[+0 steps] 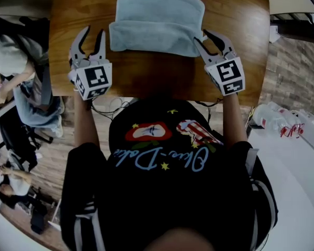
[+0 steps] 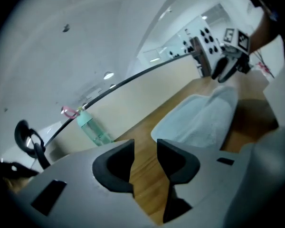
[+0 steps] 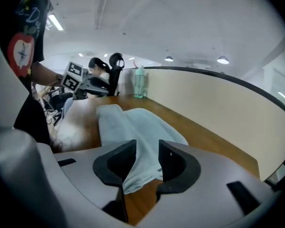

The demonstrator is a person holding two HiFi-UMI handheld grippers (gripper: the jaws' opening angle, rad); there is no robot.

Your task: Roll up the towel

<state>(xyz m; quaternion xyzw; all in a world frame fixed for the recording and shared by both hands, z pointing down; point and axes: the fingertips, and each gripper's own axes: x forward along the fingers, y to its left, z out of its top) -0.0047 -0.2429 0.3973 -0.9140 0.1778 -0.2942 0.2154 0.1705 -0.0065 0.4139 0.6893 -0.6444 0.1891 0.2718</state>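
Warm brown wood fills most of my screen: the bench (image 1: 146, 75) carries the towel (image 1: 157, 20), and beyond it runs a low cream partition (image 3: 204, 99) capped with a dark rail. In the head view the towel, pale blue-grey, lies toward the far middle of the bench. A thicker band along its near edge stands a little wider than the sheet behind it; whether that band is a fold or the first turn of a roll I cannot tell. My left gripper (image 1: 93, 33) hangs just off the towel's near left corner, apart from the cloth. Its fingers are released and spread, with only bare wood between them in its own view. My right gripper (image 1: 201, 36) sits at the towel's near right corner, fingers likewise released. Its own view shows that corner of the towel in the gap between them, with the pads not pressing on it. Both grippers point forward and somewhat down toward the bench. Past the towel's far left side, against the partition, stands a clear green bottle (image 2: 92, 129) with a pink loop at its cap. Well left of the towel, off the bench, people (image 1: 13, 61) sit over a wood-pattern floor (image 1: 52, 156).
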